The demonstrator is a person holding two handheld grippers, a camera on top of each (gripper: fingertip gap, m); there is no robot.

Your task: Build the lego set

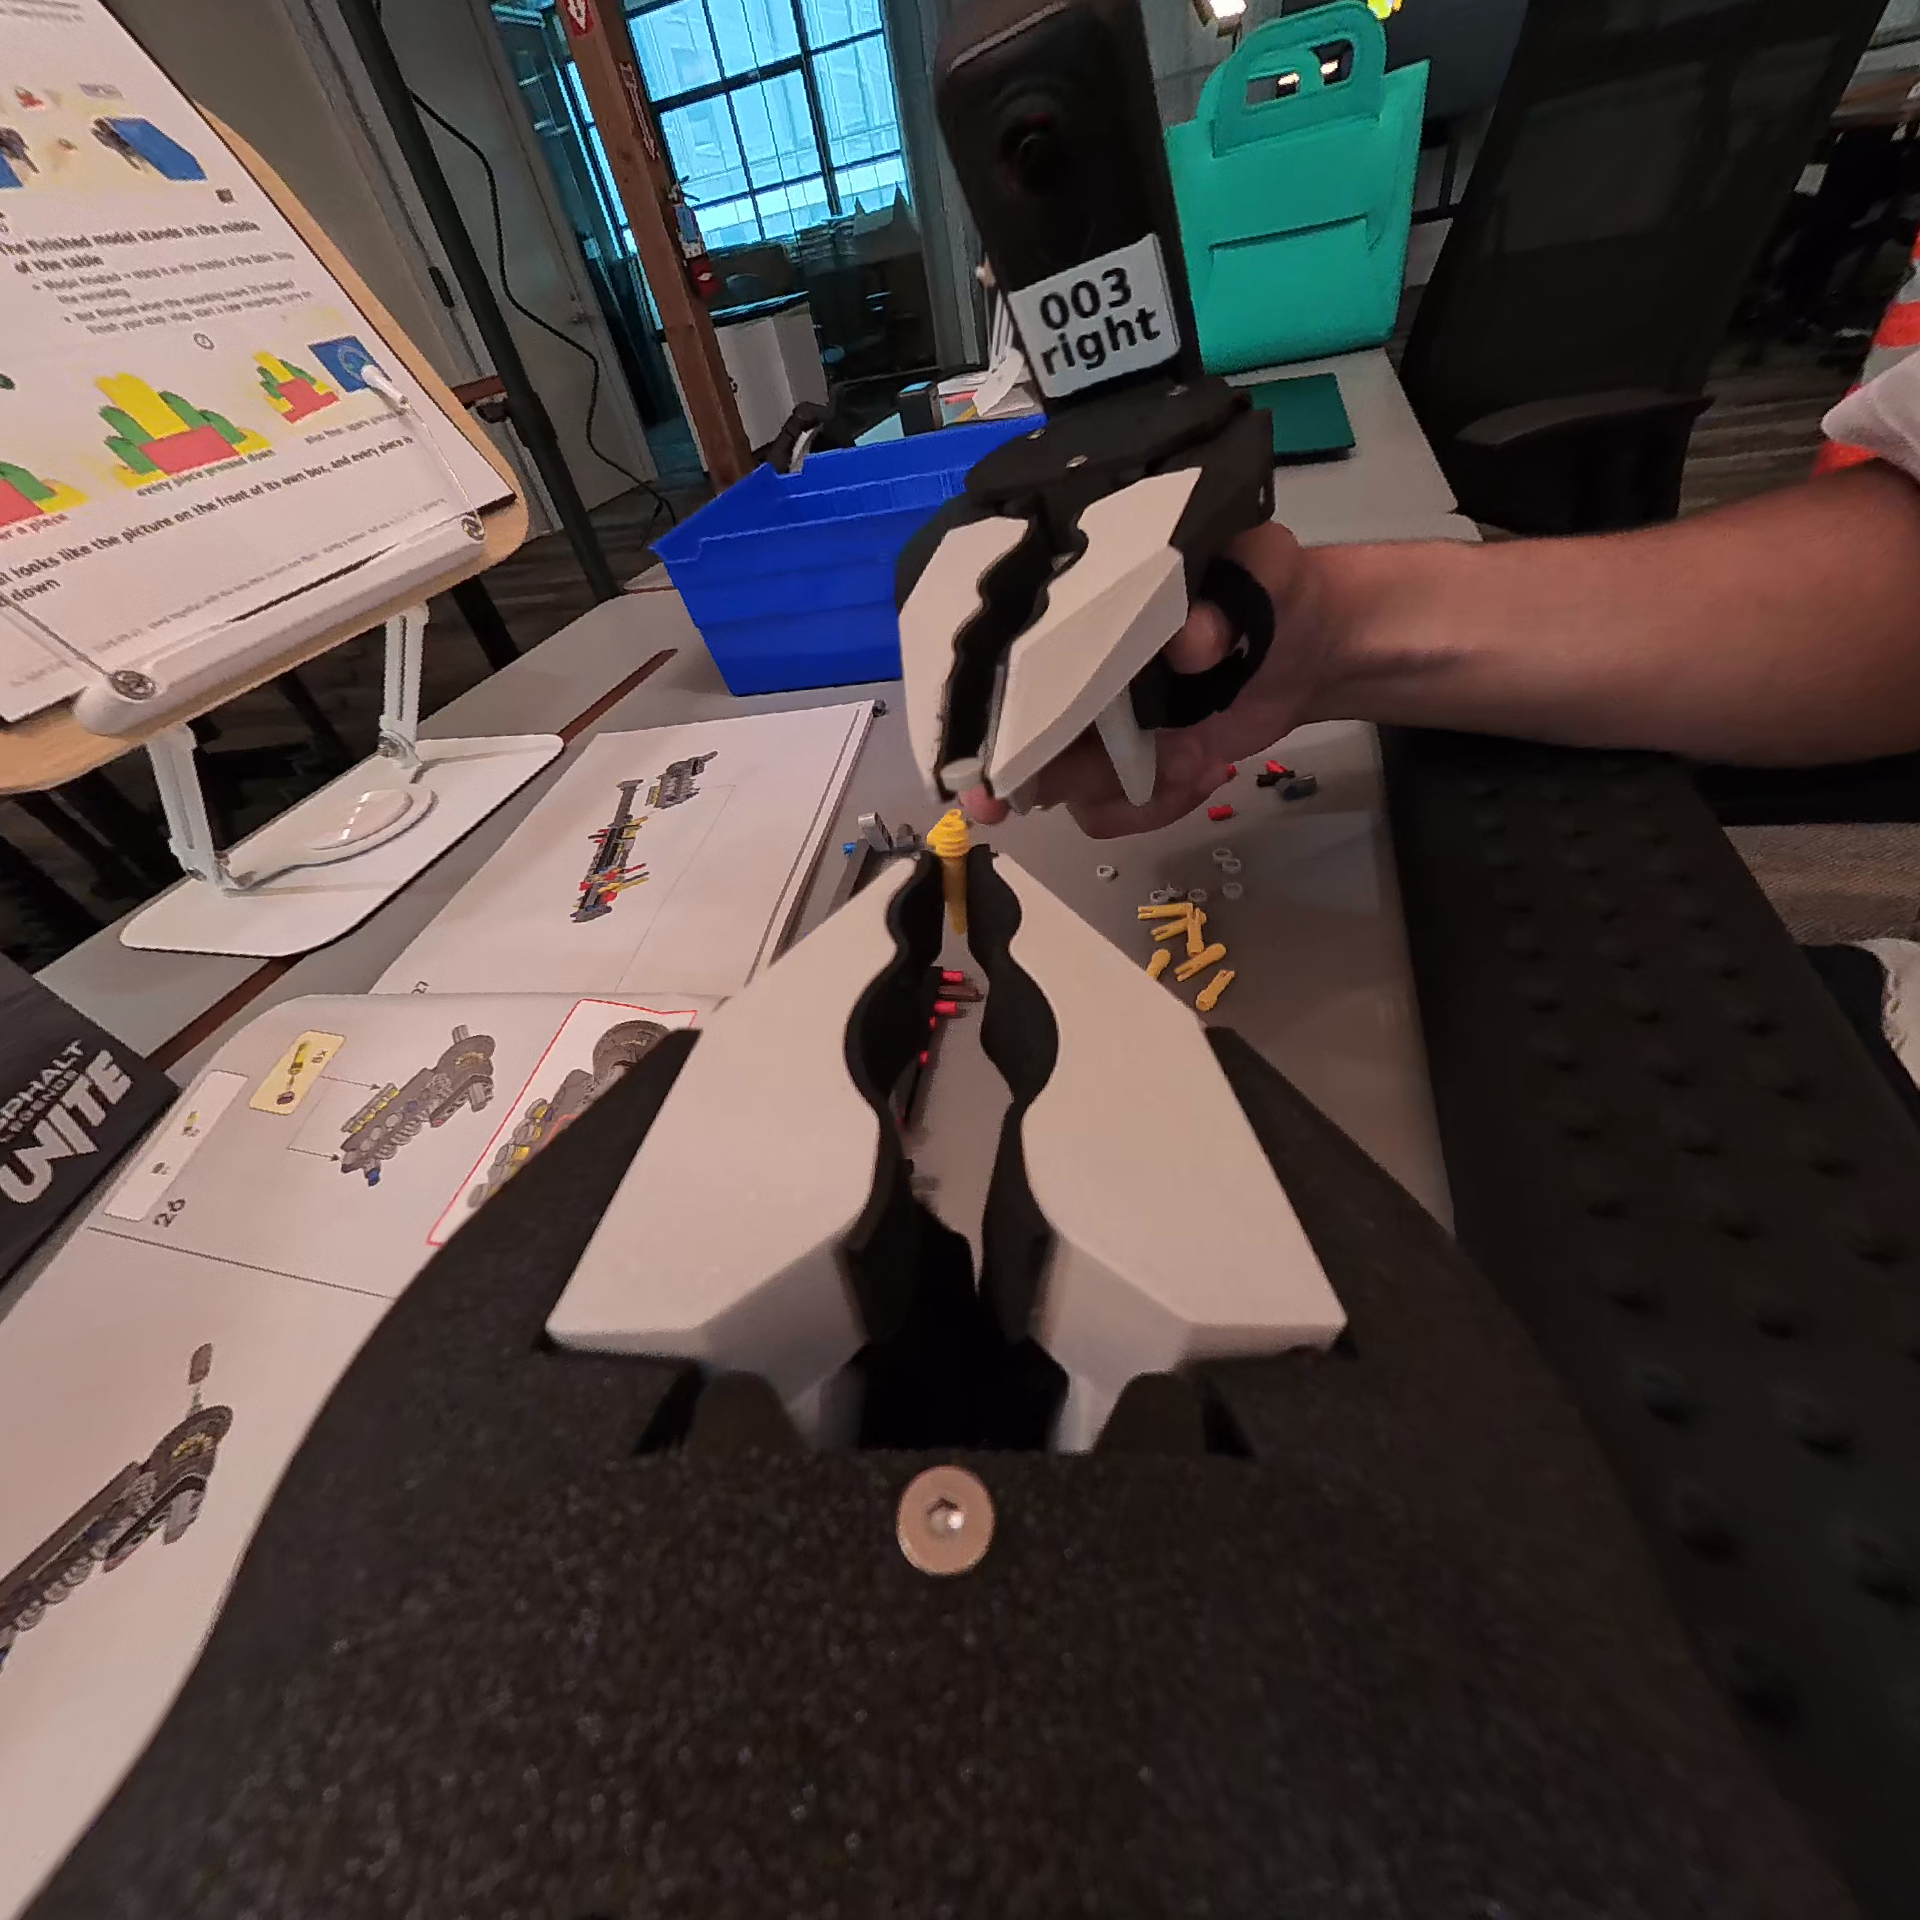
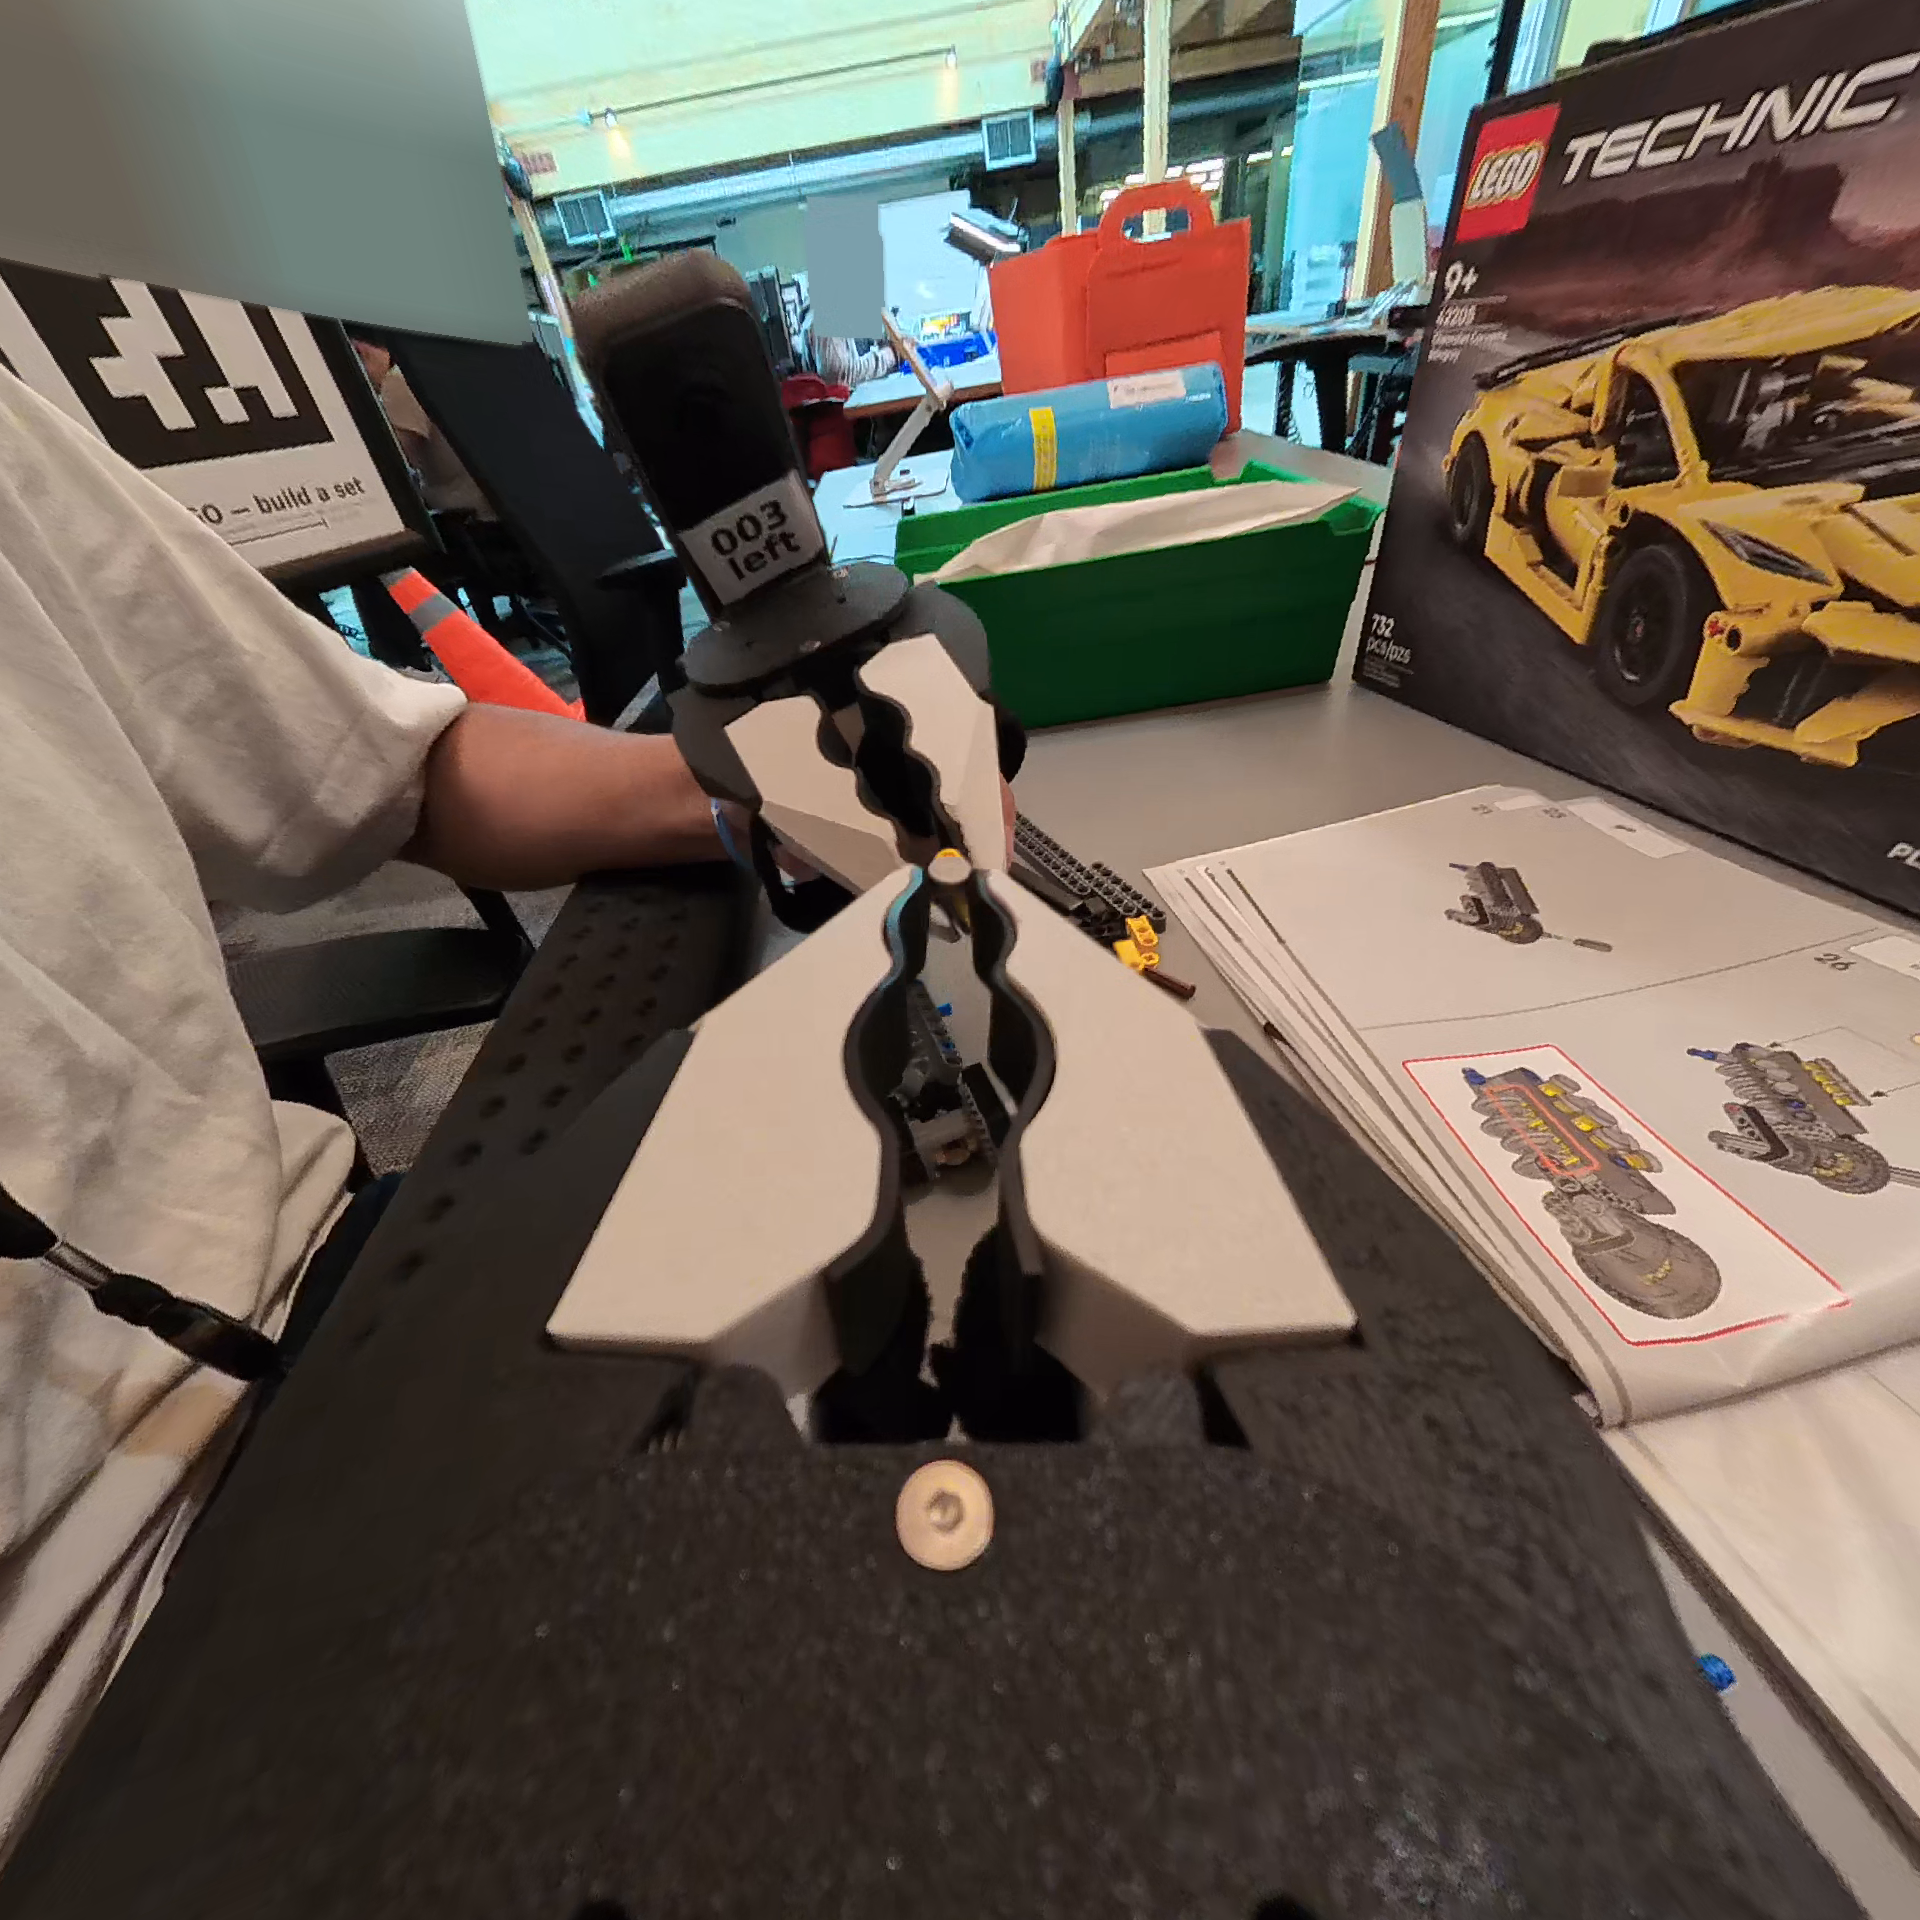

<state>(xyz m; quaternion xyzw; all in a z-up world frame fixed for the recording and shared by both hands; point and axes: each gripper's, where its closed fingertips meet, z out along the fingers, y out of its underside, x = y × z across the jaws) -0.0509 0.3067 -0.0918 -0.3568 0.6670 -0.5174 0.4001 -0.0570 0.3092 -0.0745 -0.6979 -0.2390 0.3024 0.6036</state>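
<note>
Left wrist view first: left gripper (image 1: 951, 883) at frame centre, pinching yellow pin (image 1: 949, 868) by its lower shaft, flanged head sticking up past the tips. Right gripper (image 1: 961, 777) comes down from upper centre, jaws nearly together, a small grey piece (image 1: 962, 774) nipped at the tip just above the pin head. Loose yellow pins (image 1: 1190, 951) lie on the table (image 1: 1309, 935) right of centre, manual (image 1: 312, 1143) at left, blue bin (image 1: 800, 582) behind.

Right wrist view: right gripper (image 2: 948, 878) at centre, tips closed on the grey piece (image 2: 948, 871), yellow pin (image 2: 954, 906) just behind it. Left gripper (image 2: 940, 847) reaches in from upper left. Part-built grey assembly (image 2: 940, 1091) on the table below, seen through the jaw gap; box (image 2: 1683, 468) at upper right.

Handling, my guess: pin is light, stiff, smooth plastic, apt to twist or pop out. Hold the shaft, push straight along its axis.
</note>
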